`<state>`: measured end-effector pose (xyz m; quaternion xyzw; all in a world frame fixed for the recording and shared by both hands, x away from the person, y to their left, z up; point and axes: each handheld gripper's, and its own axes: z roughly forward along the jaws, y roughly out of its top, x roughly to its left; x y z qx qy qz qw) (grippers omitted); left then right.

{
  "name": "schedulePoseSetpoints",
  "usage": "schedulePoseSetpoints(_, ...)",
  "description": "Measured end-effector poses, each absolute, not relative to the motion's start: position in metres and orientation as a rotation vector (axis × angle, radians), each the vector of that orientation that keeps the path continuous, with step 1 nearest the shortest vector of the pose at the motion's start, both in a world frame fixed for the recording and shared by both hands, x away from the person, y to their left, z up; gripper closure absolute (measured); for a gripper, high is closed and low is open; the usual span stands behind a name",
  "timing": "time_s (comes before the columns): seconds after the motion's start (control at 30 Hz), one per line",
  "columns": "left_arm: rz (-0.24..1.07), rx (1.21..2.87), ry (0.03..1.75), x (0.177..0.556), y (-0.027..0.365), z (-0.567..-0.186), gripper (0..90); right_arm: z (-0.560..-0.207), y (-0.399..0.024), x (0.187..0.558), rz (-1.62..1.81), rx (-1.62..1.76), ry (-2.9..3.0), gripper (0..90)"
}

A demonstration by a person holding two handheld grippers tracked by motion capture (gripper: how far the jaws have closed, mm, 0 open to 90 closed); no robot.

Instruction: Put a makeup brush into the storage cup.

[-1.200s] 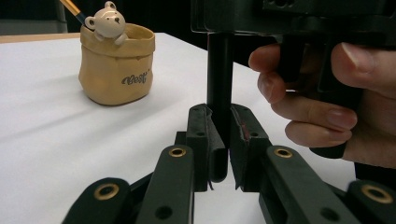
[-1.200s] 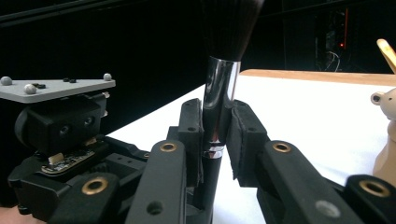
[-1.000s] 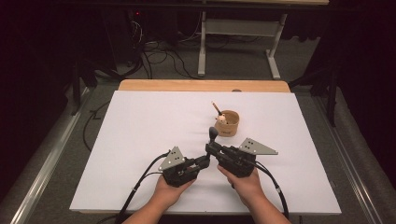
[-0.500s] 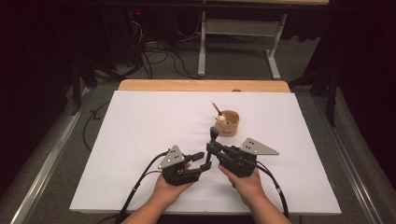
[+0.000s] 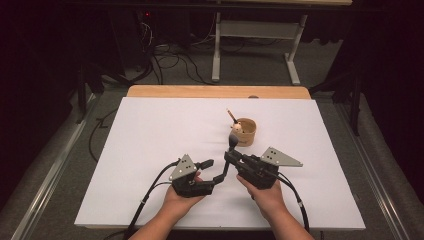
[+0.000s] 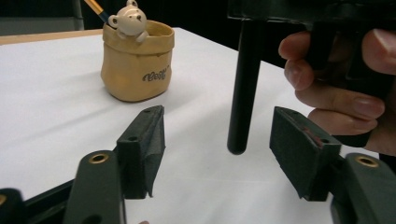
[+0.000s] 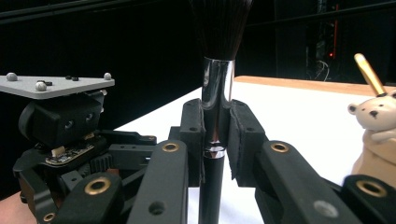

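My right gripper (image 7: 216, 135) is clamped on the makeup brush (image 7: 217, 70) at its silver ferrule, bristles up. My left gripper (image 6: 217, 140) has just been opening; the brush's black handle hangs between its pads, untouched. Beyond sits the bear-topped pot (image 5: 245, 131) on the white tabletop (image 5: 150, 130).

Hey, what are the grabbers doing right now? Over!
Right gripper shut on brush. Left gripper just opened, handle between its fingers, untouched. Path to cup clear.

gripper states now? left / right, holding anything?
Left gripper: open, jaws just been opening; the brush handle stands between them, untouched.
Right gripper: shut on the brush at its metal ferrule, bristles up.
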<state>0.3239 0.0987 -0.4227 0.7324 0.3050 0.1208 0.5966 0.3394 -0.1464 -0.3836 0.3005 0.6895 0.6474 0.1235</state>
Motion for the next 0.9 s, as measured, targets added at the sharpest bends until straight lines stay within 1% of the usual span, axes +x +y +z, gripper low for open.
schedulePoseSetpoints(0.33, 0.316, 1.702, 0.73, 0.326, 0.105, -0.42, 26.7, -0.381, -0.15, 0.338, 1.853, 0.847, 1.999, 80.3)
schedulePoseSetpoints(0.43, 0.29, 1.699, 0.743, 0.329, 0.111, -0.416, 25.8, -0.381, -0.152, 0.338, 1.84, 0.84, 1.997, 80.3)
schedulePoseSetpoints(0.6, 0.338, 1.71, 0.746, 0.327, 0.127, -0.403, 24.4, -0.38, -0.154, 0.337, 1.832, 0.835, 1.988, 80.3)
schedulePoseSetpoints(0.8, 0.396, 1.749, 0.781, 0.325, 0.152, -0.401, 20.6, -0.38, -0.155, 0.338, 1.82, 0.836, 1.981, 80.3)
schedulePoseSetpoints(0.9, 0.406, 1.717, 0.811, 0.321, 0.165, -0.401, 18.6, -0.38, -0.155, 0.338, 1.815, 0.834, 1.981, 80.3)
